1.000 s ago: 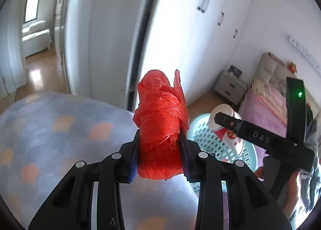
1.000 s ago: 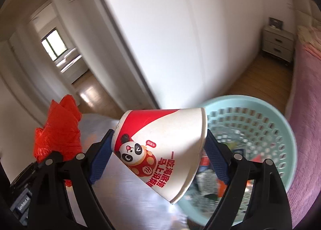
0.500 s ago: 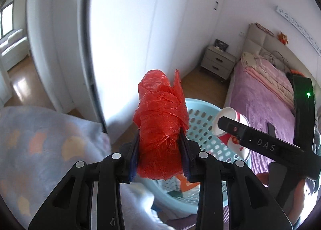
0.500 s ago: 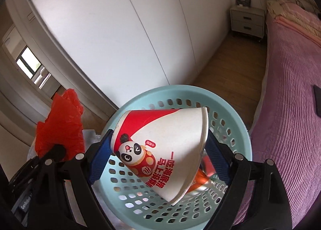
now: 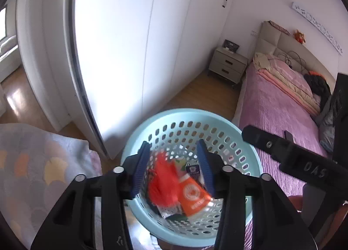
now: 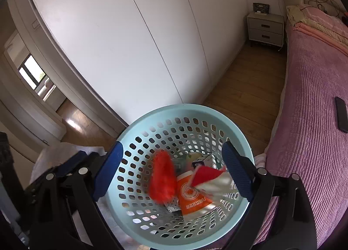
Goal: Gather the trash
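Note:
A light blue perforated basket (image 5: 191, 115) (image 6: 187, 108) stands on the floor below both grippers. My left gripper (image 5: 174, 167) is open above it, and the red plastic bag (image 5: 163, 182) (image 6: 163, 181) is blurred in mid-fall inside the basket. My right gripper (image 6: 173, 171) is open too, and the red and white paper cup (image 6: 209, 179) is blurred as it drops into the basket. An orange packet (image 5: 193, 195) (image 6: 191, 195) and other wrappers lie at the bottom.
White wardrobe doors (image 5: 134, 32) stand behind the basket. A bed with a purple cover (image 6: 315, 102) is to the right, with a dark phone (image 6: 341, 114) on it. A nightstand (image 5: 228, 63) is at the far wall. A patterned blanket (image 5: 32, 163) lies at left.
Both grippers swung over the basket and opened. The red bag has left the left gripper and the paper cup has left the right gripper; both are falling into the basket.

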